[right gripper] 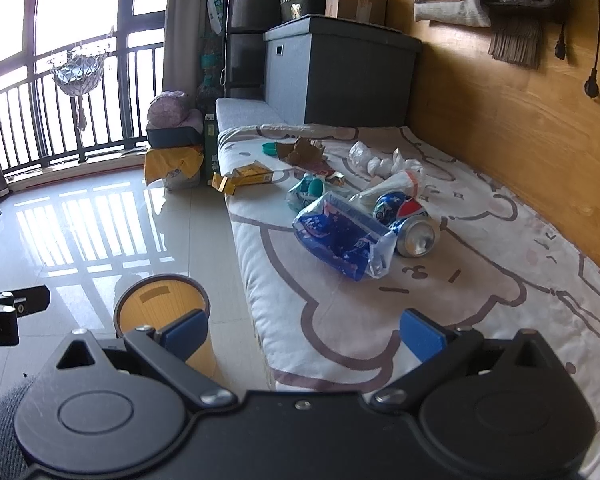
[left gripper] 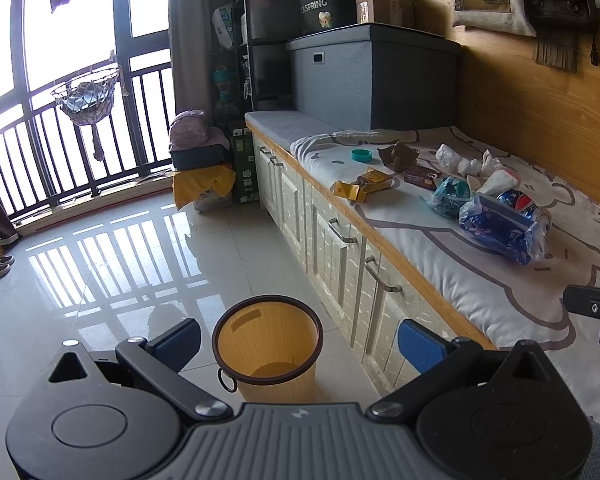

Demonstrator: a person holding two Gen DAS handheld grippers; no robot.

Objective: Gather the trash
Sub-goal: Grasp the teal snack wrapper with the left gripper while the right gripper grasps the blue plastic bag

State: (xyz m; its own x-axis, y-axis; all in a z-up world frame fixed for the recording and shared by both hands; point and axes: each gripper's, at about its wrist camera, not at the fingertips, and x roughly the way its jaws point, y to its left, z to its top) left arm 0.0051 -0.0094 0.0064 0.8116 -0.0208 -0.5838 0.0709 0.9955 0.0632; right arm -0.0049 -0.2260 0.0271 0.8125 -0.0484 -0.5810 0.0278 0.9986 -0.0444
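Trash lies scattered on the cushioned bench (left gripper: 480, 288) (right gripper: 340, 320): a blue plastic bag (left gripper: 500, 232) (right gripper: 344, 236), a crushed Pepsi can (left gripper: 526, 206) (right gripper: 410, 224), a yellow carton (left gripper: 364, 186) (right gripper: 246, 178), white tissues (left gripper: 460, 162) (right gripper: 380, 162), a teal lid (left gripper: 361, 155) (right gripper: 269, 148) and brown cardboard scraps (left gripper: 398, 155) (right gripper: 300, 150). An empty yellow bin (left gripper: 268, 348) (right gripper: 160, 308) stands on the floor beside the bench. My left gripper (left gripper: 300, 342) hovers open over the bin. My right gripper (right gripper: 304, 334) is open at the bench's near edge, holding nothing.
White cabinet doors with metal handles (left gripper: 340, 256) run under the bench. A grey storage box (left gripper: 372, 80) (right gripper: 340, 72) stands at the bench's far end, with a wooden wall (right gripper: 520, 132) on the right. Glossy tiled floor (left gripper: 120, 272) stretches to the balcony railing.
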